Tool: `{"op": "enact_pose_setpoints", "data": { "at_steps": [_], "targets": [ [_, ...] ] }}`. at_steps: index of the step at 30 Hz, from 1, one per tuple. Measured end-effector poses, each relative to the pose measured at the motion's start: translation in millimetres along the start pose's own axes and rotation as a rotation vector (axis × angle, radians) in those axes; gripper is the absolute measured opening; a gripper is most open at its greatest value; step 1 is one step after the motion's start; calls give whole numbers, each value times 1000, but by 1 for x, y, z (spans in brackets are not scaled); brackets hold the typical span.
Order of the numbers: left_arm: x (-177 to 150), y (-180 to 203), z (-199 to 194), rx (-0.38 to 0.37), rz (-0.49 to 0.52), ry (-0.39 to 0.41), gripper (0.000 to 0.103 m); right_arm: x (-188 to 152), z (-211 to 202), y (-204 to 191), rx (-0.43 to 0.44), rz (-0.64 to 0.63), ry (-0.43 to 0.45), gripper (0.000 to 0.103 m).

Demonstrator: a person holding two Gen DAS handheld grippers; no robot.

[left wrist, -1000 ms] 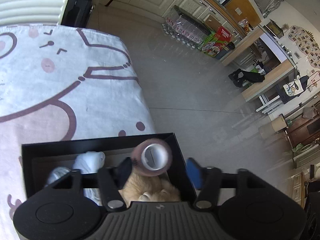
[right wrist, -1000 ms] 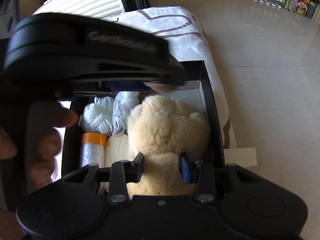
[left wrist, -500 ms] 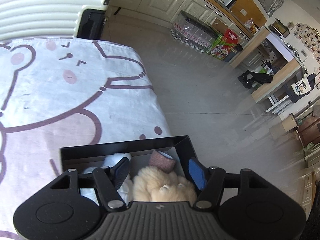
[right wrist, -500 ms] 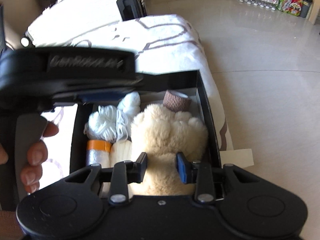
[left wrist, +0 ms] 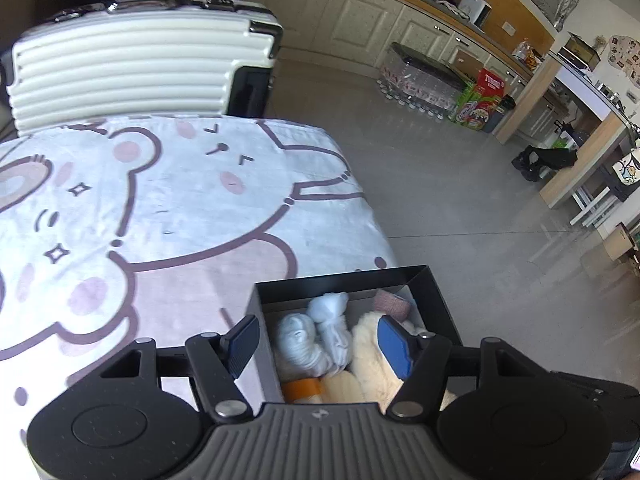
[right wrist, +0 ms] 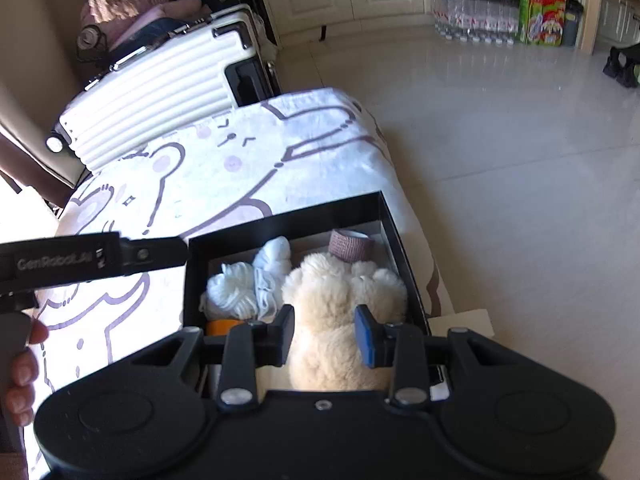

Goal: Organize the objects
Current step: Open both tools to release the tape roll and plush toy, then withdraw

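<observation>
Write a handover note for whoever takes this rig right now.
Left claw: open, empty, above the black box's left wall.
Right claw: shut on the plush toy, which sits in the box.
Done: brown tape roll, white yarn and orange-capped roll already in the box.
Left: probably settle the plush toy and release it.

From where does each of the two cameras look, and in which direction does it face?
Left wrist: on the left gripper, looking down at the black box; no hand visible.
Right wrist: on the right gripper, looking down over the plush toy; the person's fingers show.
Shared: box, cartoon blanket, white suitcase.
</observation>
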State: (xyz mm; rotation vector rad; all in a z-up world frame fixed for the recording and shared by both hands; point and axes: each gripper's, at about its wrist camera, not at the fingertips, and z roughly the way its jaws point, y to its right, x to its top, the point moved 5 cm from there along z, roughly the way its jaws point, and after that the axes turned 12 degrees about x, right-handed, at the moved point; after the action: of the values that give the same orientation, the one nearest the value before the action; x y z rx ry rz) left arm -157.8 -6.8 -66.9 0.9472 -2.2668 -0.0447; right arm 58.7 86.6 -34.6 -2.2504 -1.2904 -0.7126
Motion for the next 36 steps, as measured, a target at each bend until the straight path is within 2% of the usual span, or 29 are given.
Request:
{"op": "enact_pose_setpoints", "data": {
  "at_steps": [8, 24, 33, 36],
  "targets": [
    [-12, -18, -42, 42, 33, 30, 65, -7, -31, -21, -10, -29, 52, 35],
    [-37, -36, -104, 73, 115, 59, 68, -26, -80, -53, -58, -104, 115, 38],
    [-43, -58, -122, 133, 133, 70, 89, -23, -102, -71, -123, -154, 173, 59],
    [-45, -62, -125, 145, 144, 73, 92, -24, -105, -71, -143, -155, 176, 65]
  ]
}}
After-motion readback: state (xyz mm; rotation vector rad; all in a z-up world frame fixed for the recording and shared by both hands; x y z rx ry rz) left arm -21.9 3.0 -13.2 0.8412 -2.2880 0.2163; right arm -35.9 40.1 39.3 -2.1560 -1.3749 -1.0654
